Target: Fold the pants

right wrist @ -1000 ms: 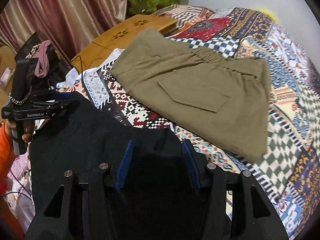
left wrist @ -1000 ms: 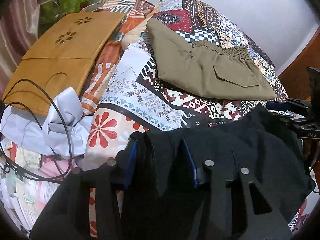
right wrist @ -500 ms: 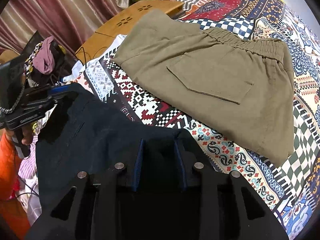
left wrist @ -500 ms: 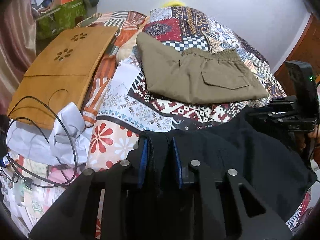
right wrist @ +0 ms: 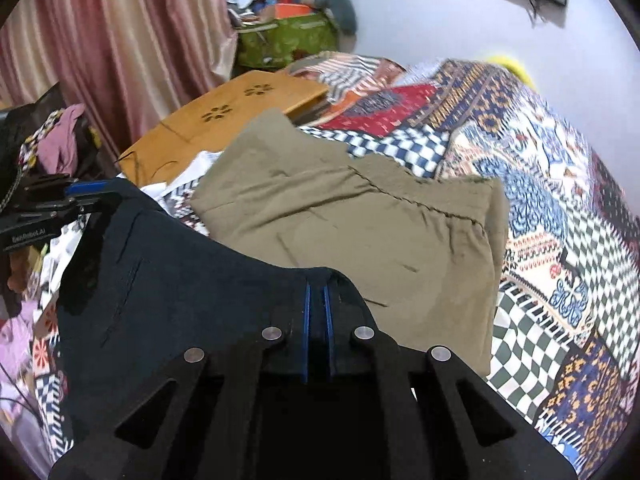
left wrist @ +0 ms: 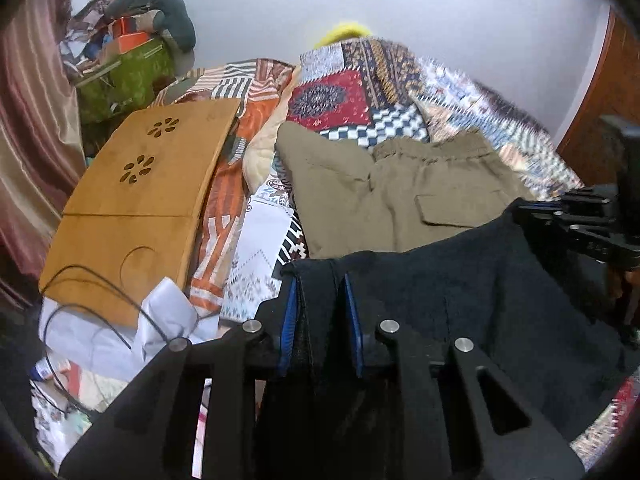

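Left wrist view: low over near bed edge, looking forward along fingers, close on dark pants, across patterned bedspread toward white wall. Right wrist view: similar height, angled toward curtain side. Shared: olive pants, wooden lap tray, each opposite gripper at frame edge.

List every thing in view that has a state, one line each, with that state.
left tool: shut on the black pants, fabric between its fingers.
right tool: shut on the black pants.
black pants: held up by both tools, stretched between them.
olive pants: folded, lying flat on the bedspread.
wooden lap desk: lying on the bed.
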`<action>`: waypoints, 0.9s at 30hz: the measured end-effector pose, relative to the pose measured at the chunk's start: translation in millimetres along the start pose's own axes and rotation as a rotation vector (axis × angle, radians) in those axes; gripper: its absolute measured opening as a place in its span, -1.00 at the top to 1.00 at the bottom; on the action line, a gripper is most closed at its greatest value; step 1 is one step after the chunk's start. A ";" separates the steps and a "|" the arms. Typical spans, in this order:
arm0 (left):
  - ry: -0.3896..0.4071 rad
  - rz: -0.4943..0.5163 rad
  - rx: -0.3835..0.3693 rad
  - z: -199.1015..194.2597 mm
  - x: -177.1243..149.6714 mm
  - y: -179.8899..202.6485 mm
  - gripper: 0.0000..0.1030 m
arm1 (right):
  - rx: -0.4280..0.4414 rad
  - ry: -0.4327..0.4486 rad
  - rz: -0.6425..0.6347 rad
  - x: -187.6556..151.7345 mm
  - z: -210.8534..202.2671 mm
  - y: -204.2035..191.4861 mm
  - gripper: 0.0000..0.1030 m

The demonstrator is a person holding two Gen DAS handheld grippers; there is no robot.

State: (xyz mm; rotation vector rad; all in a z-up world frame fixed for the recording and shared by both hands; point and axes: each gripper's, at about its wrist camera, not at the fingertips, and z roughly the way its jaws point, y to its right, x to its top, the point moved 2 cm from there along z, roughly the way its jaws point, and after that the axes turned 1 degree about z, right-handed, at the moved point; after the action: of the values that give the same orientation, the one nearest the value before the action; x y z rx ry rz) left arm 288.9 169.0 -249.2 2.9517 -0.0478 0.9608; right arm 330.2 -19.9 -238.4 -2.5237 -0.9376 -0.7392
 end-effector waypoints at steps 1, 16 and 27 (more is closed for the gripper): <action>-0.015 0.007 0.010 8.3 0.6 0.8 0.55 | -0.004 -0.010 0.001 -0.3 3.8 0.2 0.89; 0.041 -0.155 0.003 -50.4 -4.4 -26.2 0.31 | -0.099 0.082 0.073 -31.6 -89.0 20.5 0.15; 0.033 -0.166 0.093 -95.1 -65.4 -27.8 -0.03 | -0.327 0.168 0.291 -126.7 -206.0 66.5 0.02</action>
State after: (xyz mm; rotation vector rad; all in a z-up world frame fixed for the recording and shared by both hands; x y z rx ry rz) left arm 181.2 202.2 -211.6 2.9625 0.2456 1.0138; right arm 221.7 -230.2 -155.4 -2.7354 -0.4069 -1.0589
